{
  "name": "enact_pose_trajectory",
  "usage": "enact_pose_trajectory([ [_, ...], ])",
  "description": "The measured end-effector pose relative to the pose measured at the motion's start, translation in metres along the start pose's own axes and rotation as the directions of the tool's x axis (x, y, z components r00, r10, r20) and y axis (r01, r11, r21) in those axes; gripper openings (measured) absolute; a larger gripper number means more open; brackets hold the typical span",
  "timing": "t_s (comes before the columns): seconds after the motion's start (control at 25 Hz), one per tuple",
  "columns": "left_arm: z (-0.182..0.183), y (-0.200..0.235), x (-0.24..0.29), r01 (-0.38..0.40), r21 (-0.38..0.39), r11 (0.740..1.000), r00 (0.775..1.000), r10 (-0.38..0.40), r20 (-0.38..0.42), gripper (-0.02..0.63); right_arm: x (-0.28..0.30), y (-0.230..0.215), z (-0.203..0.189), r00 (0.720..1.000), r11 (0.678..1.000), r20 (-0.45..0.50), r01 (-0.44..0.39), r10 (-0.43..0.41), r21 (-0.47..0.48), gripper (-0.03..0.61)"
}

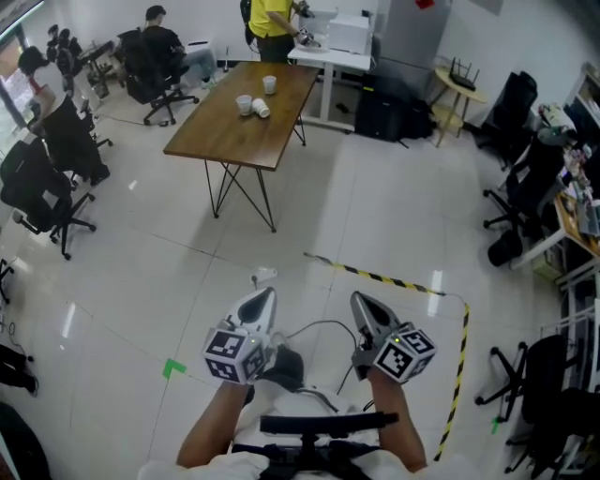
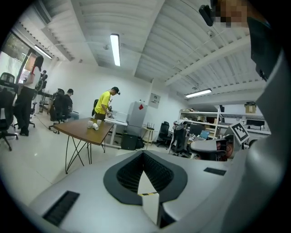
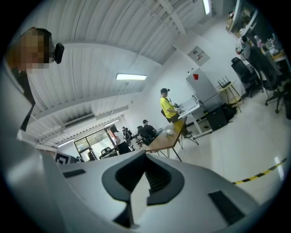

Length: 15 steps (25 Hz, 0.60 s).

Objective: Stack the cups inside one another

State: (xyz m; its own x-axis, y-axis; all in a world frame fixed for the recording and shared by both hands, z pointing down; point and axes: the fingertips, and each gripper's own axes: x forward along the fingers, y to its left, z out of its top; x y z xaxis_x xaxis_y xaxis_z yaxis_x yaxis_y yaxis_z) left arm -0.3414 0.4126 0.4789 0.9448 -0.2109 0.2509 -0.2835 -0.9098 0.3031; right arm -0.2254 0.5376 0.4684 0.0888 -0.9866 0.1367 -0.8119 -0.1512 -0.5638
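Three white cups [image 1: 261, 110] are set on the far half of the wooden desk [image 1: 230, 131], two just beside each other and a third apart, nearer the desk's far end. The left hand-held gripper [image 1: 266, 294] and right hand-held gripper [image 1: 360, 300] are held side by side well short of the desk's near end, each with jaws closed together on nothing. Yellow-and-black floor tape [image 1: 394, 279] is laid between desk and grippers, and a person in a yellow top [image 1: 270, 23] is seen beyond the desk's far end.
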Motion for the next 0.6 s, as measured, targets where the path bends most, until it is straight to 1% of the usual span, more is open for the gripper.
enact_pose_trajectory([
  [0.16, 0.025, 0.039, 0.035, 0.016, -0.004, 1.0, 1.0, -0.016, -0.005, -0.009, 0.065, -0.007, 0.019, 1.0, 1.0, -0.015, -0.008, 0.008, -0.013, 0.005],
  [0.36, 0.046, 0.091, 0.066, 0.01, -0.022, 1.0, 1.0, -0.011, -0.007, -0.009, 0.138, -0.008, 0.036, 0.999, 0.999, -0.042, -0.028, 0.027, -0.033, 0.005],
  [0.48, 0.057, 0.117, 0.08, 0.006, -0.033, 0.999, 1.0, -0.006, -0.008, -0.009, 0.171, -0.007, 0.039, 0.997, 0.998, -0.067, -0.041, 0.038, -0.042, 0.005],
  [0.6, 0.067, 0.13, 0.099, 0.005, -0.038, 0.999, 1.0, -0.005, -0.008, -0.009, 0.19, -0.014, 0.047, 0.996, 0.998, -0.077, -0.05, 0.047, -0.041, 0.005],
])
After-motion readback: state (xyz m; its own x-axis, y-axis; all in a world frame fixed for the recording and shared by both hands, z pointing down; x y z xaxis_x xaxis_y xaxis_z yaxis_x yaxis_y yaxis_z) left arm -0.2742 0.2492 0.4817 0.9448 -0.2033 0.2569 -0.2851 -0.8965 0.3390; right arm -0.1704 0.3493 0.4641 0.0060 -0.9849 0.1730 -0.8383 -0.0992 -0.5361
